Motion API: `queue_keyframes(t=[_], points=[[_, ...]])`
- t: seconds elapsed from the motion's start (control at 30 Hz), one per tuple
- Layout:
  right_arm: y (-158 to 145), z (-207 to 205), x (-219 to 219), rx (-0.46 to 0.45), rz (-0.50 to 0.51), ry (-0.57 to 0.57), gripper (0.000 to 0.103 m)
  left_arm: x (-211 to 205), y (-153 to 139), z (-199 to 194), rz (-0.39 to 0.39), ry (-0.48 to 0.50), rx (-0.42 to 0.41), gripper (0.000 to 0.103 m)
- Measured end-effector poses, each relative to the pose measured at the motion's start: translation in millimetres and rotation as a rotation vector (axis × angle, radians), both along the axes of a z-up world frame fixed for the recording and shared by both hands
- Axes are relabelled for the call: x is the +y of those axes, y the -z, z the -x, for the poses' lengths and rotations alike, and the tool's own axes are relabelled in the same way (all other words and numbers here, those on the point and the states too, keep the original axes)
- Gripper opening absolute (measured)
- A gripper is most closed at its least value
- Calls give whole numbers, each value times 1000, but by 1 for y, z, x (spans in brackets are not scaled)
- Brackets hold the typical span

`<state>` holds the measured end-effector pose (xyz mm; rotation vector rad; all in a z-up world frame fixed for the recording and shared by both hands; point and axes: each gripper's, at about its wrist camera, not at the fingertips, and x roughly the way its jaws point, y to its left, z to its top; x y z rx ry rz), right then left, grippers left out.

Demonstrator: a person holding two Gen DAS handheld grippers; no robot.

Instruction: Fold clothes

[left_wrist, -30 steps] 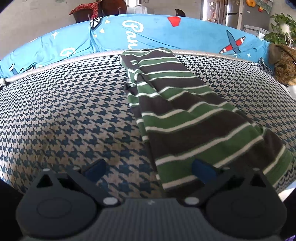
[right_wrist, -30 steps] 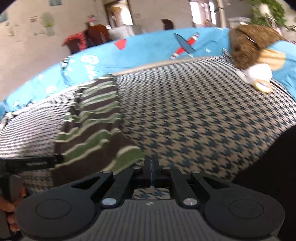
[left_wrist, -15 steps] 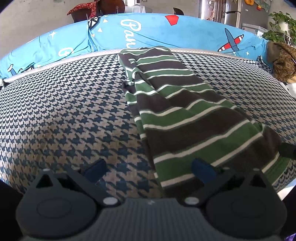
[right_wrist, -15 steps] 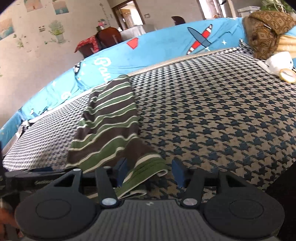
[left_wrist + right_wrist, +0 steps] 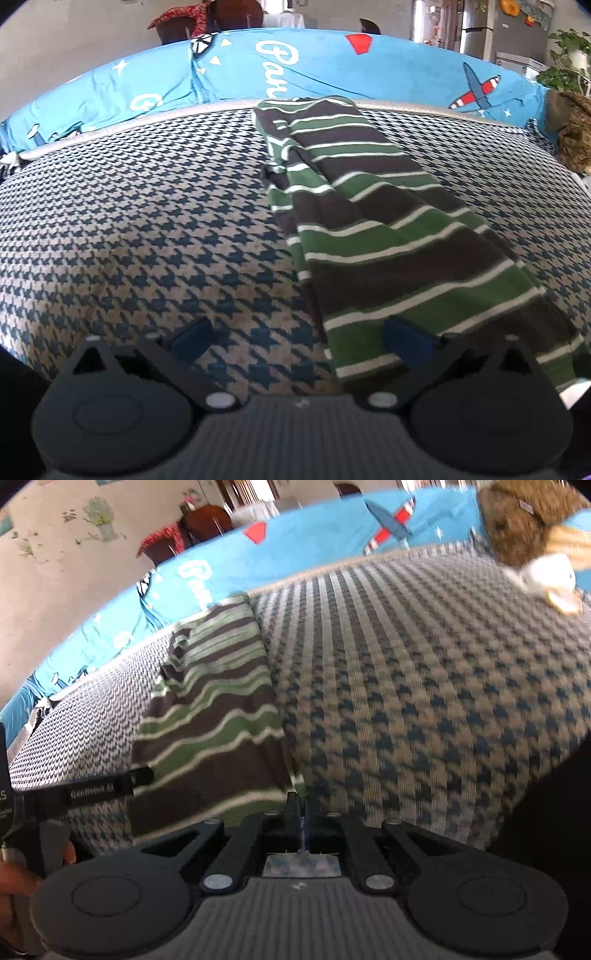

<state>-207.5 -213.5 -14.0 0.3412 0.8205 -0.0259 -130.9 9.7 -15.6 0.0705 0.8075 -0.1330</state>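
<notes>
Green, brown and white stripes run across the striped shirt [image 5: 373, 229], which lies as a long folded strip on the bed [image 5: 147, 221] with its blue and tan houndstooth cover. Its far end reaches the blue airplane-print bumper [image 5: 295, 66], and its near end is right by both claws. The left claw [image 5: 299, 336] is spread wide, with one blue pad over the near left corner of the shirt and the other over bare cover, pinching nothing. The right claw [image 5: 300, 805] has just snapped together, and its pads are pressed tight at the near right corner of the shirt; the view is blurry, but a bit of the hem seems to be caught between them. The shirt looks soft, light and floppy, so it will sag and bunch if lifted by one spot. The best places to hold it look like the two near corners. A brown stuffed toy [image 5: 524, 520] sits far off to the side.
</notes>
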Motion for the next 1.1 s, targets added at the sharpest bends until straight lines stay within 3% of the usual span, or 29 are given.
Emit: queue_keyframes(t=[0.13, 0.27, 0.43, 0.6, 0.67, 0.87, 1.0, 1.1], points=[[-1, 4, -5, 11, 10, 35, 4, 5, 2, -2, -18, -56, 13, 103], [-14, 12, -7, -92, 11, 34, 7, 12, 1, -4, -2, -95, 16, 103], [-18, 9, 5, -130, -20, -109, 7, 17, 2, -6, -28, -143, 8, 103], [-10, -8, 34, -89, -47, -315, 9, 19, 0, -9, -36, -169, -1, 103], [-6, -15, 49, -69, -41, -391, 16, 22, -1, -11, -29, -182, 1, 103], [3, -26, 92, -63, 20, -552, 16, 28, -2, -14, 13, -196, 11, 103], [6, -30, 111, -65, 83, -597, 17, 30, -5, -16, 28, -203, 0, 103], [7, -33, 123, -72, 138, -615, 25, 33, -7, -17, 42, -214, -6, 103]])
